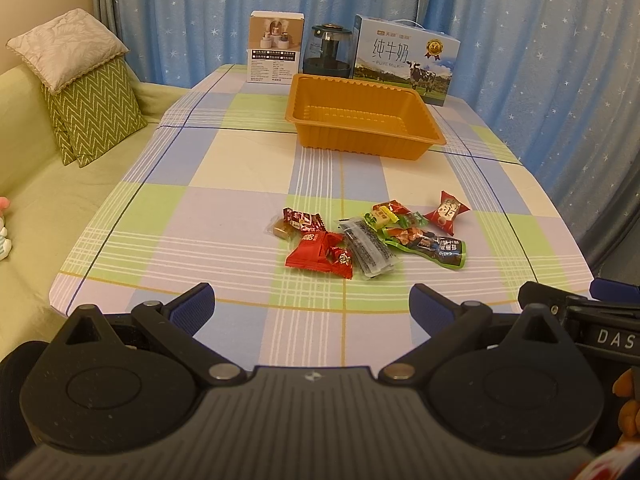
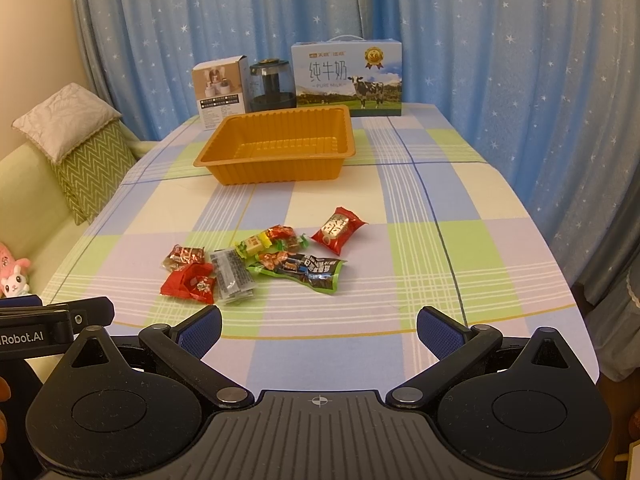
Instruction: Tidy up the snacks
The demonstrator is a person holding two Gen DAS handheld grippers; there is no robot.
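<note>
Several wrapped snacks lie in a loose pile mid-table: a red packet [image 1: 320, 256] [image 2: 188, 283], a clear dark-printed sachet [image 1: 370, 248] [image 2: 232, 276], a green pouch [image 1: 436, 246] [image 2: 308, 272] and a red candy [image 1: 446, 211] [image 2: 338, 229] a little apart on the right. An empty orange tray [image 1: 362, 136] [image 2: 276, 168] stands behind them. My left gripper [image 1: 312, 304] hovers open over the near edge, short of the pile. My right gripper [image 2: 319, 330] is open too, beside it, nothing between the fingers.
A small white box [image 1: 274, 50] [image 2: 220, 92], a glass kettle [image 1: 326, 50] [image 2: 272, 86] and a milk carton box [image 1: 404, 60] [image 2: 346, 78] line the table's far edge. A sofa with cushions [image 1: 88, 108] [image 2: 88, 160] flanks the left. Blue curtains hang behind.
</note>
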